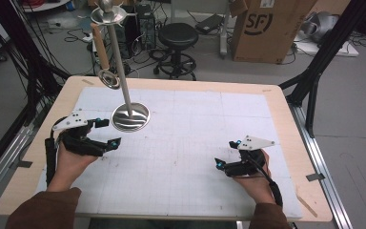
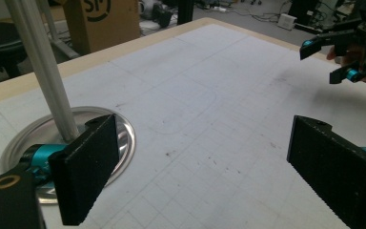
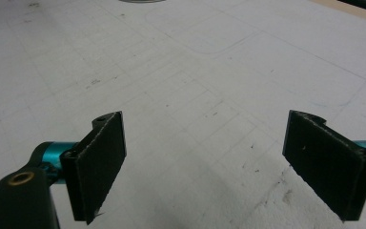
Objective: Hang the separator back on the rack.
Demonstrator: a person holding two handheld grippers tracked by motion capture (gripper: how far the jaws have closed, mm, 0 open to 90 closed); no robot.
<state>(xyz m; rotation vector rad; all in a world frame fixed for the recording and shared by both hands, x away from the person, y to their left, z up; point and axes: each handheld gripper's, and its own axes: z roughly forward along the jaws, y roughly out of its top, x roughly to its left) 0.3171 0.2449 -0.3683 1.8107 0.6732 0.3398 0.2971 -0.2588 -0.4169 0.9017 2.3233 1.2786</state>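
A metal stand rises from a round shiny base (image 1: 130, 117) (image 2: 124, 138) at the mat's back left. Its pole (image 1: 119, 62) (image 2: 43, 71) leans slightly and carries a small dish and ball at the top (image 1: 107, 12). A wooden-handled utensil with a round metal head (image 1: 108, 78) hangs beside the pole. My left gripper (image 1: 110, 132) (image 2: 198, 162) is open just left of the base, one jaw close to its rim, nothing between the jaws. My right gripper (image 1: 225, 153) (image 3: 202, 167) (image 2: 320, 62) is open over bare mat at the front right, holding nothing.
A white gridded mat (image 1: 195, 138) covers the wooden table (image 1: 286, 109). Behind the table stand a black stool (image 1: 177, 43), a cardboard box (image 1: 267, 28) and loose cables (image 1: 76, 33). Black frame legs (image 1: 314, 81) flank the right side, and dark cables (image 1: 14, 62) hang at the left.
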